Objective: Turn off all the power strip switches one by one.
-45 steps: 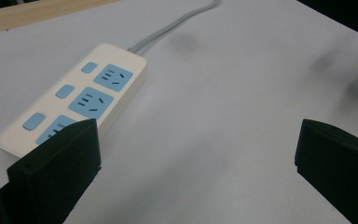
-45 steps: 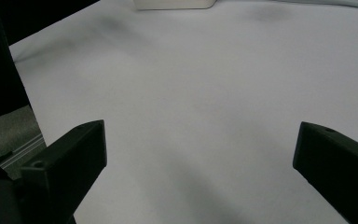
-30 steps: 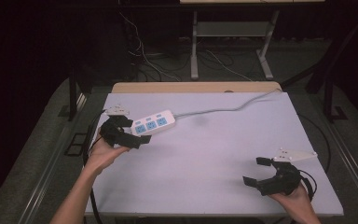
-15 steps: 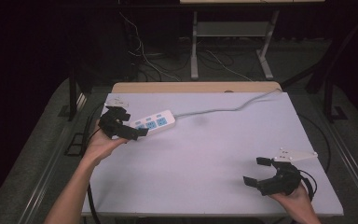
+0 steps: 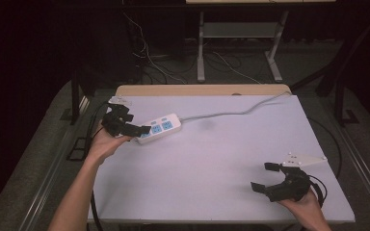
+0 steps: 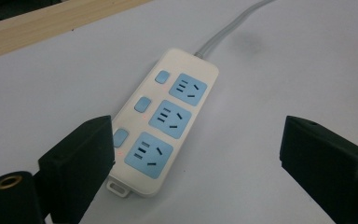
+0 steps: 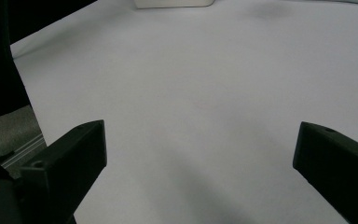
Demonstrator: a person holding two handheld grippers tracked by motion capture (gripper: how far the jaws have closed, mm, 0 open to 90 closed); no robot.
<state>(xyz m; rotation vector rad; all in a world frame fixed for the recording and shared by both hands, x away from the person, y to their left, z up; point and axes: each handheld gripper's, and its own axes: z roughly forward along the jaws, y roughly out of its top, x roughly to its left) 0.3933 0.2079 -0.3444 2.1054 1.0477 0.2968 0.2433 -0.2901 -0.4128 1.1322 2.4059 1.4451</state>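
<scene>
1. Along the bottom edge of the high view, nearest to me, the person's forearms come in, and the right hand-held gripper [image 5: 270, 178] sits at the lower right of the frame over bare white tabletop [image 5: 221, 159]. Its jaws stand wide apart with nothing between them; in the right gripper view they frame plain table surface.

2. Farther in, at the left of the frame, the left hand-held gripper [image 5: 134, 129] hangs at the near end of the power strip [image 5: 159, 128]. Its jaws are spread wide and grip nothing. In the left gripper view one jaw is just beside the strip's near left corner and the other stands well off to the right, so the strip lies off-centre in the gap.

3. The strip itself lies flat on the tabletop, white, with three blue sockets [image 6: 170, 118] in a row and three small switches [image 6: 143, 103] beside them. A small mounting tab [image 6: 118, 188] juts from its near end.

4. By my judgement the step in hand is taking hold of the strip. To do it well, the left hand-held gripper should slide sideways until the strip sits midway between the jaws, come down level, and close across the narrow width on the plain casing, clear of the switches.

5. Farthest off, the grey cord [image 5: 231, 112] runs from the strip's far end toward the upper right edge of the tabletop. It looks slack, so a gentle pull should meet little resistance, though a hard tug could drag it.
</scene>
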